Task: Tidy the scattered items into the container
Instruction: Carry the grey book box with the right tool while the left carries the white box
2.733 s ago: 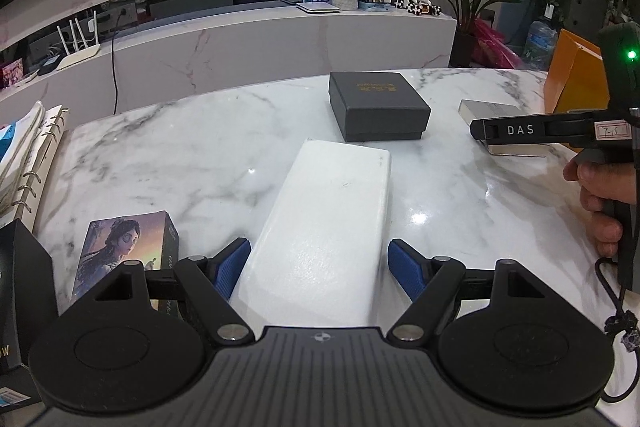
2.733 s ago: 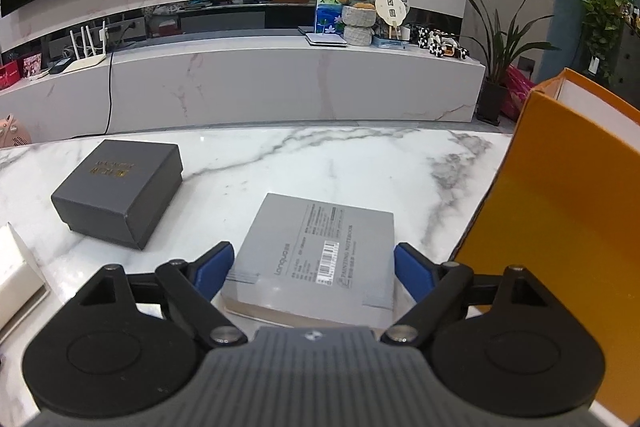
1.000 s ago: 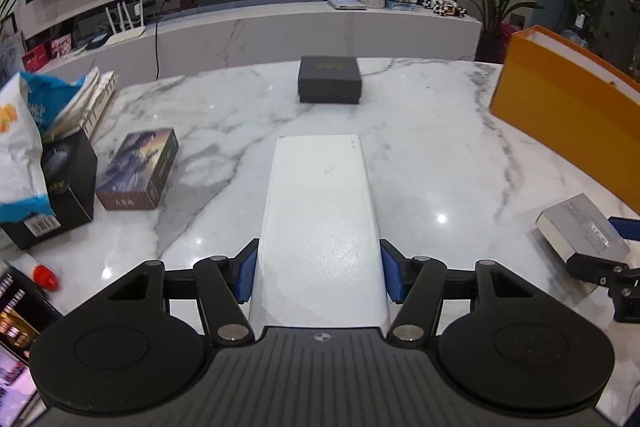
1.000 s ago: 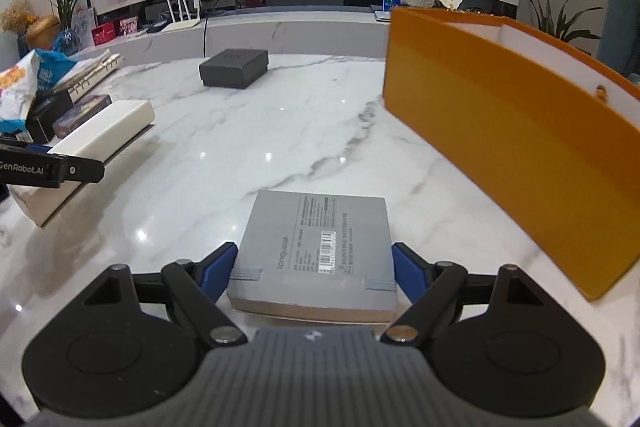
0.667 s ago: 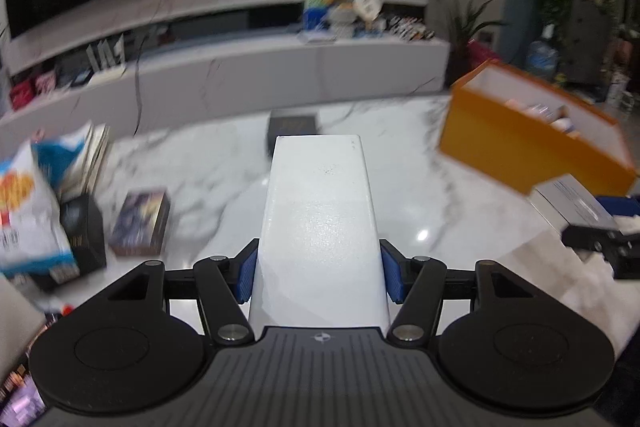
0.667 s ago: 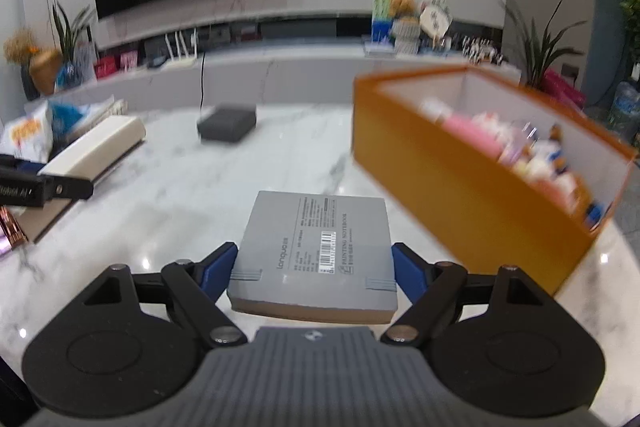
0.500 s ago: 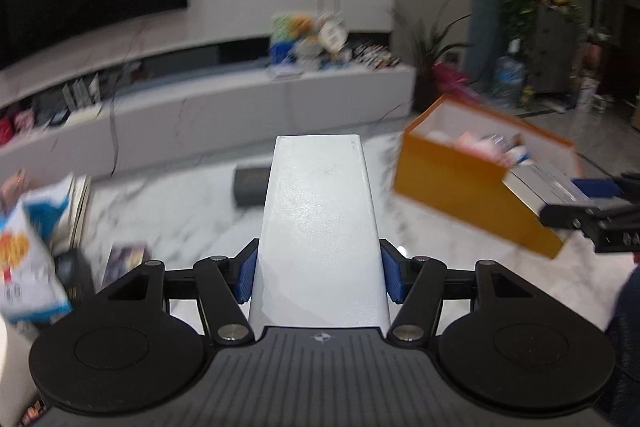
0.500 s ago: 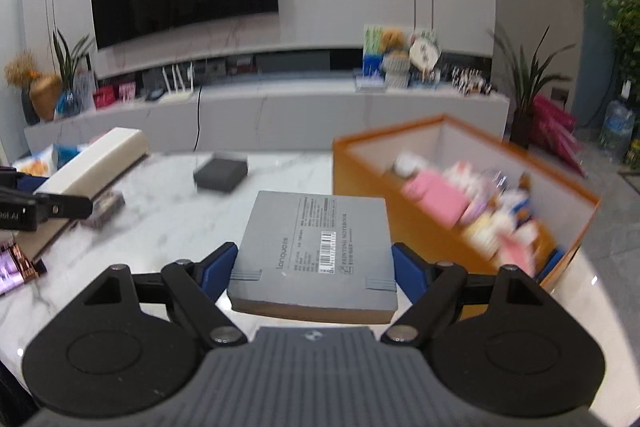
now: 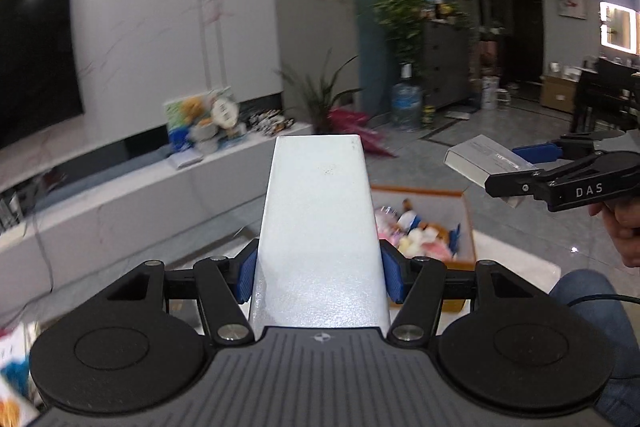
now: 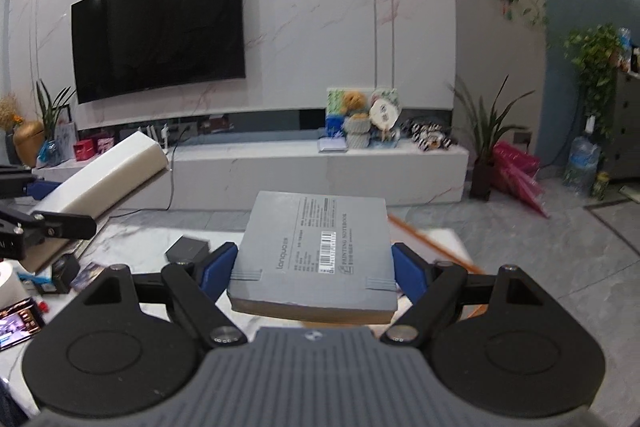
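My left gripper (image 9: pixel 318 275) is shut on a long white box (image 9: pixel 320 223) and holds it high in the air, pointing over the orange container (image 9: pixel 466 223), which has several small items in it. My right gripper (image 10: pixel 312 273) is shut on a grey notebook (image 10: pixel 316 251) with a barcode label, also lifted well above the table. The notebook (image 9: pixel 486 163) and right gripper (image 9: pixel 532 163) show at the right of the left wrist view, above the container. The white box (image 10: pixel 108 171) shows at the left of the right wrist view. Only an orange rim strip (image 10: pixel 432 241) of the container shows there.
On the marble table (image 10: pixel 136 247) below lie a dark grey box (image 10: pixel 188 250), a small picture box (image 10: pixel 90 273), a black box (image 10: pixel 64 269) and a phone (image 10: pixel 18 321). A long TV bench (image 10: pixel 320 167) and potted plants stand behind.
Both grippers have risen high off the table with their loads and tilted upward. The orange container has dropped low in both views, and the left gripper has swung right toward it.
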A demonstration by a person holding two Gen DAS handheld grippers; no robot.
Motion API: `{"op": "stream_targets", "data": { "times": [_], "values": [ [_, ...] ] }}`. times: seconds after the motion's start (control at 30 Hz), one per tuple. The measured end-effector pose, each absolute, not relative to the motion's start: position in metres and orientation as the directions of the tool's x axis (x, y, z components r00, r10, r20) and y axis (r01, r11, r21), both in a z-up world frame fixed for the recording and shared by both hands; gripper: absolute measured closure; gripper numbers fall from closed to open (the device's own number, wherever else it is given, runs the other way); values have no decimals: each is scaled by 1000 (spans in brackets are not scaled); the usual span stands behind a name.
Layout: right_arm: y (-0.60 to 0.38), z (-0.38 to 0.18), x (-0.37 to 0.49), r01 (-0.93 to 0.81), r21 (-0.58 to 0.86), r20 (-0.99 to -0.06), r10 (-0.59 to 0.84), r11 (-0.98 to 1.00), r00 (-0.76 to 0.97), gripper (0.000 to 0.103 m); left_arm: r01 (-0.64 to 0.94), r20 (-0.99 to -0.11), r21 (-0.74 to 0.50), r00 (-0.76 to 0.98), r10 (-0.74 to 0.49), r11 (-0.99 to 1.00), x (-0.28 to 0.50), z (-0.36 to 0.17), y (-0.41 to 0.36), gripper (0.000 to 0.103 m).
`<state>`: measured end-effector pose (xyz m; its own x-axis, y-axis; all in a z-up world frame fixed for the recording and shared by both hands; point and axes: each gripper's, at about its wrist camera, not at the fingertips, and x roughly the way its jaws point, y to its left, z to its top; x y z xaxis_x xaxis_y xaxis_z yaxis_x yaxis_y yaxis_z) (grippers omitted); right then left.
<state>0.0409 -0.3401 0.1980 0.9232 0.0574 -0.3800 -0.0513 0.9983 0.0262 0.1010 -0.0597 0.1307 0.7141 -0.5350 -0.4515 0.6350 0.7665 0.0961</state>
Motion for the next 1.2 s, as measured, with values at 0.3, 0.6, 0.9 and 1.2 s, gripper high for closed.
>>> {"op": "stream_targets", "data": {
  "times": [0.3,0.6,0.9,1.2],
  "values": [
    [-368,244,85,-22,-75,-286,-1,997,958,19,696,-380,203,705,-599,689,149,170,-123,34],
    [-386,283,149,-22,-160,-238,-17,987,971,19,716,-413,166,675,-612,678,228,184,-168,34],
    [-401,258,216,-18,-178,-331,-43,984,943,19,724,-552,103,612,-567,682,300,128,-200,34],
    [-413,191,250,-31,-160,-482,-50,987,875,19,749,-637,147,571,-518,646,333,59,-228,34]
  ]
}}
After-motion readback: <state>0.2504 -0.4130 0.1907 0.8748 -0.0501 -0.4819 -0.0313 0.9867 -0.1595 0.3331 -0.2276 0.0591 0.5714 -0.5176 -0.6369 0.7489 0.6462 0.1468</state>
